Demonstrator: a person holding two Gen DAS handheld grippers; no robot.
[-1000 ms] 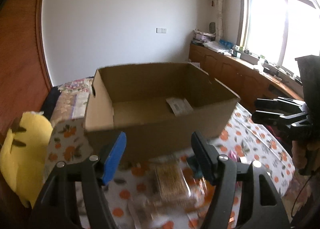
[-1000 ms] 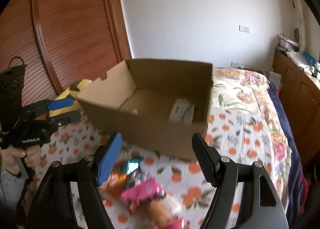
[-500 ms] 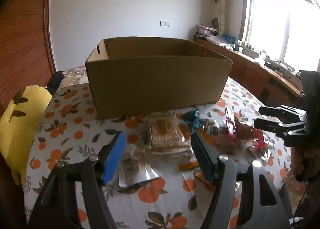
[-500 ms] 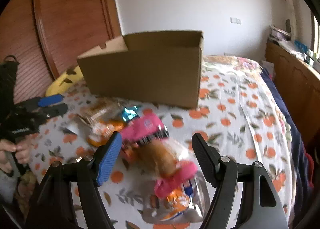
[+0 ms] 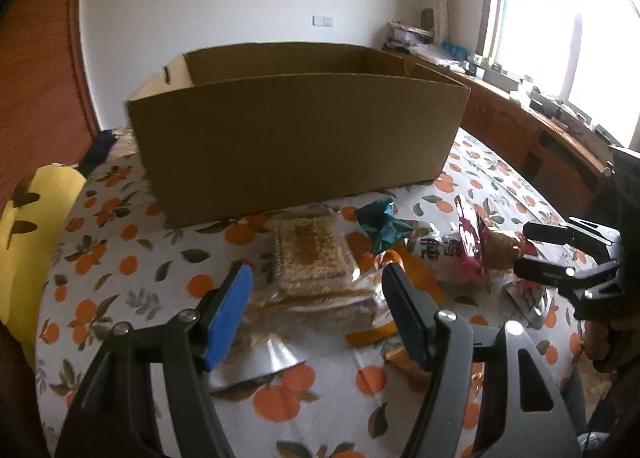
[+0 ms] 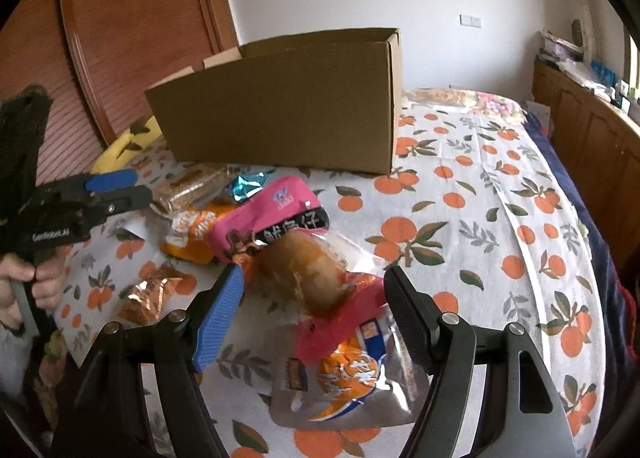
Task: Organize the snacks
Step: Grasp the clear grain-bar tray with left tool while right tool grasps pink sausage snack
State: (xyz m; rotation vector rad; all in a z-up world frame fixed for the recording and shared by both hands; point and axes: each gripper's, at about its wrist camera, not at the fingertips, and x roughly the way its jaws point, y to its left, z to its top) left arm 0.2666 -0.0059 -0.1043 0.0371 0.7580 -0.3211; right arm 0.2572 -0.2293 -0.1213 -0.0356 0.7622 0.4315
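Hovering above the snack pile, both grippers have their fingers spread apart with nothing pressed between them. The left gripper (image 5: pixel 316 310) hangs over a clear, ridged plastic tray of golden crumbly biscuits (image 5: pixel 310 254), which lies just in front of the cardboard box (image 5: pixel 296 146). The right gripper (image 6: pixel 312 306) hangs over a pink-ended clear wrapper holding a round brown bun (image 6: pixel 308 270), a little farther in front of the box.

Only the left wrist view shows a bright window (image 5: pixel 568 26) and a long wooden cabinet (image 5: pixel 532 138) to the right of the box. Only the right wrist view shows a reddish slatted wooden door (image 6: pixel 132 38) behind the box, a crinkled copper-coloured foil packet (image 6: pixel 142 298) on the near left of the pile, and a glossy orange-and-white bag (image 6: pixel 348 378) nearest the camera. Each view catches the other gripper at its edge, with a hand (image 6: pixel 44 278) around the left one's handle.

Counted: one box, two grippers, each with one blue ribbed finger (image 5: pixel 232 310) and one black one. The right view gives about six snack packs, among them one teal foil twist (image 6: pixel 248 186) close to the box and another orange bag (image 6: pixel 196 234) beside the pink one.

The box is plain brown corrugated card, open-topped and rectangular. Everything rests on a white cloth printed with oranges and leaves (image 6: pixel 460 218); whether a bed or a table lies under it I cannot tell. A soft yellow cushion (image 5: pixel 32 226) sits left of the box.
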